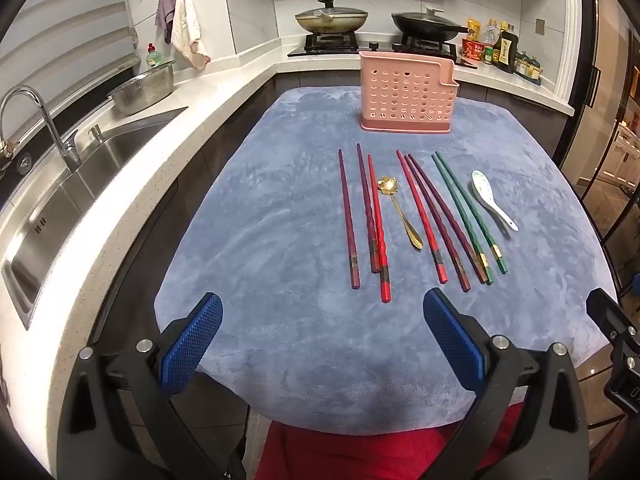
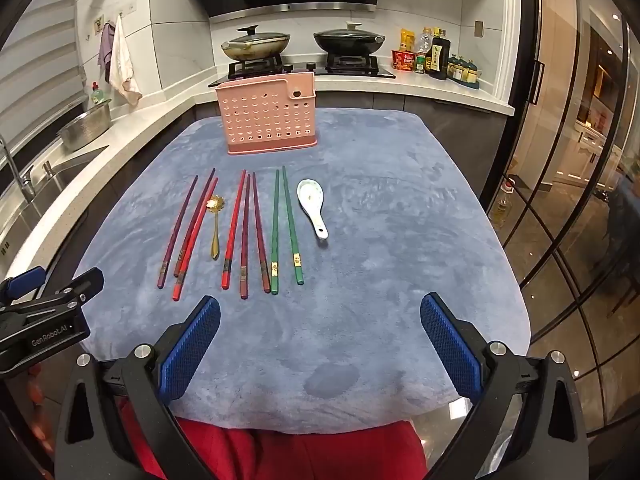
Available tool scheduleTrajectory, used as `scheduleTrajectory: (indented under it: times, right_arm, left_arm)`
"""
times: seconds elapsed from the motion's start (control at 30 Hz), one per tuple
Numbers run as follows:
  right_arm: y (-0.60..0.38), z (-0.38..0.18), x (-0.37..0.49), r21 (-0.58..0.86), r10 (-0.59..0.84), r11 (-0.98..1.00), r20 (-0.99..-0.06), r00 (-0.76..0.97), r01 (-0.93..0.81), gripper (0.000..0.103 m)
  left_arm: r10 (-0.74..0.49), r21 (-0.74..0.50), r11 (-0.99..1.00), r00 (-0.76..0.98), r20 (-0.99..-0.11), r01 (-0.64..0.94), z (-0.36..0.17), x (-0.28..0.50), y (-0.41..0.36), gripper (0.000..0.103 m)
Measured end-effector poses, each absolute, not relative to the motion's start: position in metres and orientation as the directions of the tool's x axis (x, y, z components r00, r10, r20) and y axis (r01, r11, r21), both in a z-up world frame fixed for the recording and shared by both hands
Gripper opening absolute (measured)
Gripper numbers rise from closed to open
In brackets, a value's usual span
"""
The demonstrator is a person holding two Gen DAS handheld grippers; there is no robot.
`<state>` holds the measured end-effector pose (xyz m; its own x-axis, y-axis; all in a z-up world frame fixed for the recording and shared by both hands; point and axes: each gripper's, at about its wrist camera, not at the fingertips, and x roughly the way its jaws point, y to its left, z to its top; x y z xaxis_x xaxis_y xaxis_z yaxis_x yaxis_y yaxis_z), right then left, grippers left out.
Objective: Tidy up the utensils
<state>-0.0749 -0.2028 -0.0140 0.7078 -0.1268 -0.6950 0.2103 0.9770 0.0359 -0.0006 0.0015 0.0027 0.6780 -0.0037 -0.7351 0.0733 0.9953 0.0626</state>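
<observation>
Several chopsticks lie in a row on a blue cloth (image 1: 280, 240): purple and red ones (image 1: 370, 216), and a green pair (image 1: 468, 216) (image 2: 286, 224). A gold spoon (image 1: 400, 210) (image 2: 215, 224) lies among them. A white ceramic spoon (image 1: 494, 200) (image 2: 312, 208) lies at the right end. A pink perforated utensil holder (image 1: 406, 94) (image 2: 268, 116) stands behind them. My left gripper (image 1: 322, 312) and right gripper (image 2: 320, 314) are both open and empty, hovering over the cloth's near edge, short of the chopstick ends.
A steel sink (image 1: 60, 200) and faucet (image 1: 36, 120) sit in the counter at left, with a colander (image 1: 144, 88). A stove with two lidded woks (image 1: 332, 18) (image 2: 348, 40) and sauce bottles (image 2: 436, 56) stands behind. Glass doors (image 2: 580, 200) are at right.
</observation>
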Motion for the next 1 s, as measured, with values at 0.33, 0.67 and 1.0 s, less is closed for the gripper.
scheduleTrajectory:
  times: [0.33, 0.67, 1.0]
  right_arm:
    - [-0.2034, -0.0134, -0.0746, 0.037, -0.126, 0.977, -0.695, 0.708, 0.211, 0.096]
    - [-0.2018, -0.0129, -0.0746, 0.037, -0.127, 0.977, -0.695, 0.707, 0.211, 0.096]
    - [-0.2015, -0.012, -0.0748, 0.037, -0.127, 0.977, -0.694, 0.708, 0.211, 0.096]
  left_arm:
    - [0.004, 0.072, 0.995, 0.679, -0.734, 0.072, -0.0009, -0.0007, 0.0017, 0.096]
    - [0.003, 0.071, 0.995, 0.678, -0.735, 0.073, -0.0004, -0.0003, 0.0026, 0.096]
    - [0.006, 0.077, 0.994, 0.68, -0.733, 0.073, -0.0001, -0.0001, 0.0037, 0.096]
